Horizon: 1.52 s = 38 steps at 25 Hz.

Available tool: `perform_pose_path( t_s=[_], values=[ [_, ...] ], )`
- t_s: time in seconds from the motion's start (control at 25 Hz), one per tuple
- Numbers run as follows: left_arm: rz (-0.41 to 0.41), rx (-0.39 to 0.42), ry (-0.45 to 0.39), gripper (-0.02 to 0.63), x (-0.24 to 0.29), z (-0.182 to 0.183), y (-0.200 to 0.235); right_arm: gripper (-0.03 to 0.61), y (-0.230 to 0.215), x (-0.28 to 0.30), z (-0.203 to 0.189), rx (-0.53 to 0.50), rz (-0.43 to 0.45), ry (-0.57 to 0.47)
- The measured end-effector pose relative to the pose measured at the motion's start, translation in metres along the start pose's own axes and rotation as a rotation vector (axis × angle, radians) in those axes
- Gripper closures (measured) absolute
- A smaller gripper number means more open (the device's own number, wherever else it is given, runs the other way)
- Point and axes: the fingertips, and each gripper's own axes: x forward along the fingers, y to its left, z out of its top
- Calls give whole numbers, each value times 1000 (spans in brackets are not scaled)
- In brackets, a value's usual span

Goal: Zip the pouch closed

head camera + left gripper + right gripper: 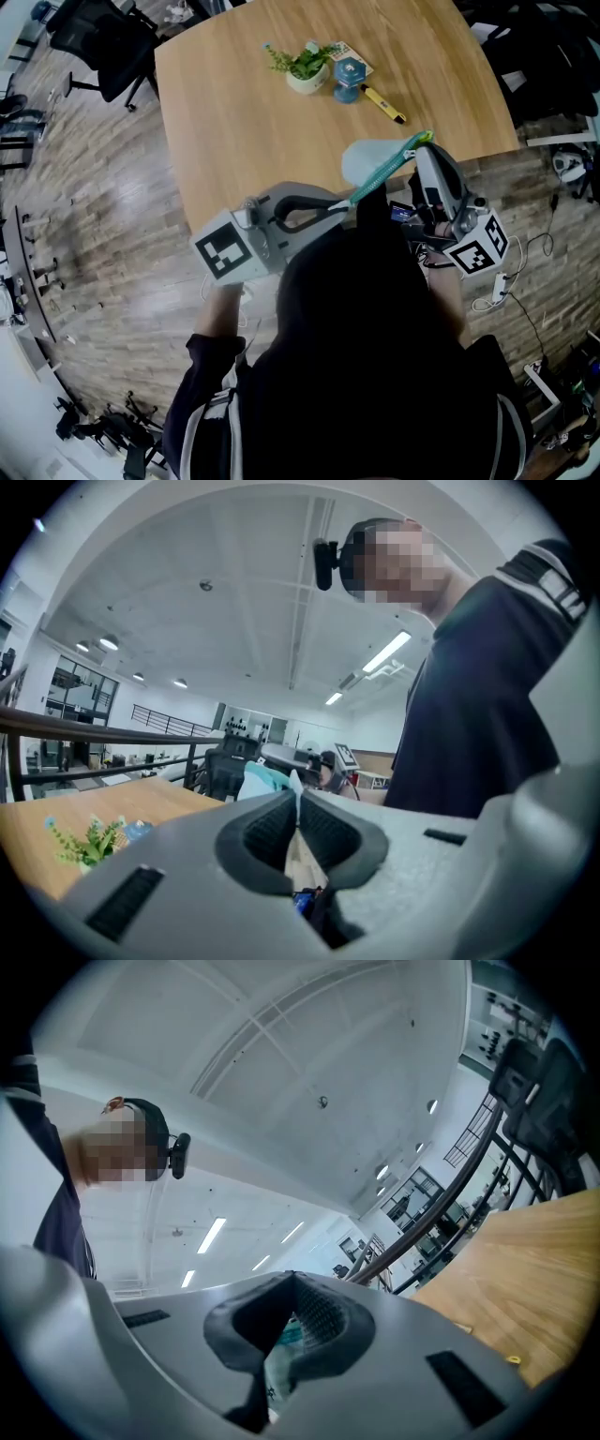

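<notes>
A pale blue pouch point(368, 161) with a teal zip point(389, 167) along its near edge is held up over the near edge of the wooden table point(234, 112). My left gripper point(353, 203) grips the lower left end of the zip edge. In the left gripper view that gripper point(297, 800) is shut, with white and teal pouch fabric point(270, 780) sticking out past its tips. My right gripper point(419, 156) is at the upper right end of the zip. In the right gripper view it point(292, 1281) is shut on teal zip fabric point(287, 1333).
A small potted plant point(307, 67), a blue object point(348, 81) and a yellow pen point(384, 105) lie on the far part of the table. A black office chair point(101, 42) stands at the far left. Cables lie on the floor at the right.
</notes>
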Motion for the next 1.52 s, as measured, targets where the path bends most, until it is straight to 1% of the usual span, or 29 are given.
perform_pose_path(
  t_s=[0.16,0.28,0.44,0.64,0.84,1.2,1.52],
  values=[
    [6,0,6,600,-8,4,-1,565,-11,-7,11,-1,-38,-29],
    [17,13,12,601,-15,5,-2,565,-21,-15,19,-16,-65,-26],
    [33,27,39,601,-25,1,-1,563,-20,-19,21,-49,-53,-1],
    [37,40,36,601,-27,2,0,563,-23,-15,15,-25,-59,-1],
    [52,23,33,601,-34,0,3,563,-21,-11,11,-41,-51,25],
    [48,37,28,601,-39,2,7,563,-20,-5,8,-42,-59,41],
    [64,47,38,601,-41,0,10,563,-23,0,6,-4,-50,34]
  ],
)
